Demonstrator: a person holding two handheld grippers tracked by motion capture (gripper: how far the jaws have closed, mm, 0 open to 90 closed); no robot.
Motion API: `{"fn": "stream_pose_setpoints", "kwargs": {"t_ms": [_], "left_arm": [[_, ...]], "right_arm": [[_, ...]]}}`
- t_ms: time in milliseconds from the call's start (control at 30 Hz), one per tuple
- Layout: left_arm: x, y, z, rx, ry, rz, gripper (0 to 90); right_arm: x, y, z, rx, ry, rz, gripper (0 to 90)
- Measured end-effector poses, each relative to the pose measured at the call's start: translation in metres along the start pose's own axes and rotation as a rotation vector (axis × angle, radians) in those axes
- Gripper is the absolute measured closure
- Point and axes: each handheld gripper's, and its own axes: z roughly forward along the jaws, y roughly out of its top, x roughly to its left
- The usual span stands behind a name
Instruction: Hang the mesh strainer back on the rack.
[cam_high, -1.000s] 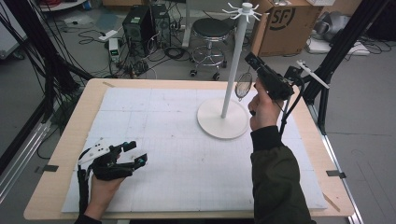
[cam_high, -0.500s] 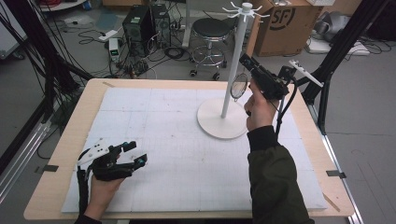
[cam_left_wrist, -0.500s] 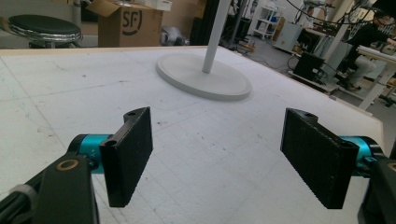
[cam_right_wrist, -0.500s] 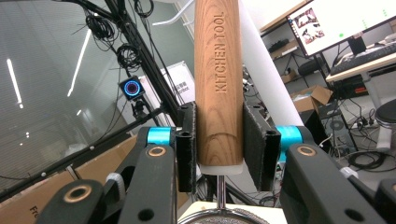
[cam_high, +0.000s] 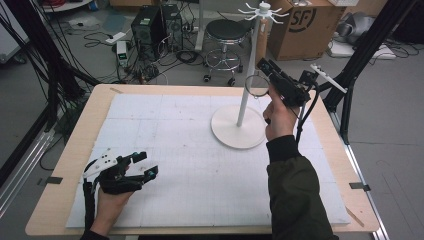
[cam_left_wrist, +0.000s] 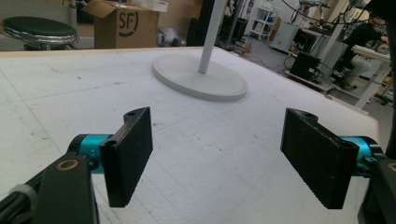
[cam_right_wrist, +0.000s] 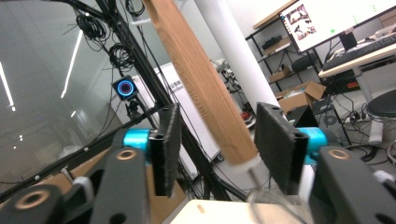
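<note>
The right hand-held gripper (cam_high: 264, 67) is held up high beside the white stand (cam_high: 239, 127), near the far right of the surface (cam_high: 65, 165). A wooden handle (cam_right_wrist: 205, 88) with a wire ring (cam_high: 256, 85) at its low end hangs by the stand's pole. The handle sits between the two black pads of this gripper. The jaws have just been opening, and now there is a gap on each side of the handle, so they are partly open and not squeezing it.

The handle is long, flat and brown, with fine wood lines. The ring is thin and round. The stand has a smooth round base and little hooks on top.

The left hand-held gripper (cam_high: 145, 165) rests low on the white mat (cam_high: 190, 175), wide open, with nothing in it. Its pads (cam_left_wrist: 133, 151) look rough and black.
</note>
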Motion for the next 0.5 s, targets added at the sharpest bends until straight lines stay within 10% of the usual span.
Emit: {"fn": "stream_pose_setpoints", "kwargs": {"t_ms": [500], "left_arm": [[-0.001, 0.0, 0.0, 0.002, 0.009, 0.006, 24.1]], "right_arm": [[0.001, -0.016, -0.001, 0.07, 0.027, -0.045, 34.1]]}}
